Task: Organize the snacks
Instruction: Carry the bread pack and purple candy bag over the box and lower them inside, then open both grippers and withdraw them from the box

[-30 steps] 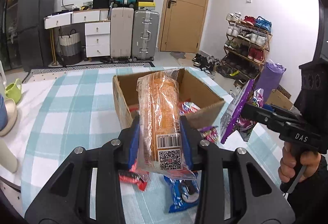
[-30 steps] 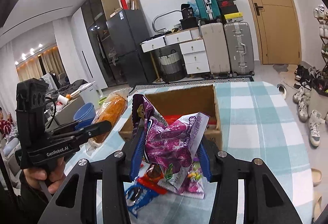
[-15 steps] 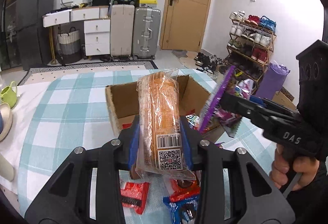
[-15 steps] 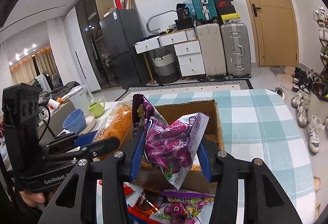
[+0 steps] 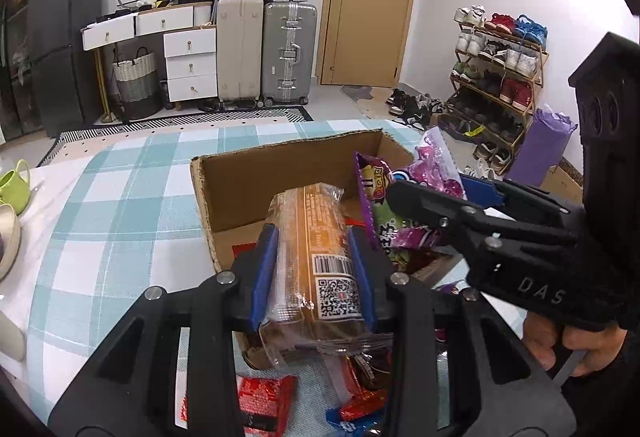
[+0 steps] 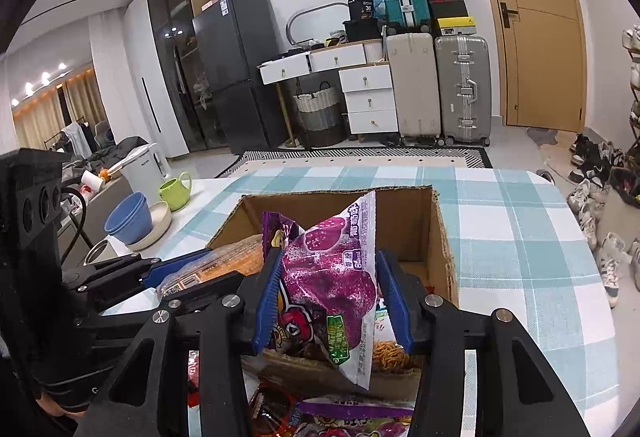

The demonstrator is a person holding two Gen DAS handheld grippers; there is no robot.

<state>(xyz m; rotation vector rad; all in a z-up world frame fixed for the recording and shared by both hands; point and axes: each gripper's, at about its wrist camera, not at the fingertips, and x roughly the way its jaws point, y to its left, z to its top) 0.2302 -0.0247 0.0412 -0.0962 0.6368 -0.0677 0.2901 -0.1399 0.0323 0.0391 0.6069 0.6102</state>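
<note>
Open brown cardboard box (image 5: 280, 173) stands on the checked tablecloth, flaps absent. Clear-wrapped orange-brown bread loaf (image 5: 316, 237), barcode and QR label upward, is suspended over its near wall. Purple snack packets (image 6: 332, 277) are suspended above the box interior. Loose wrapped snacks (image 5: 264, 401) lie before it.

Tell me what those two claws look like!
Both are black plastic with blue ribbed pads and silver screws. The right claw says DAS in pale letters. The left claw has a black cable looping from its boxy back. A black sleeve shows.
</note>
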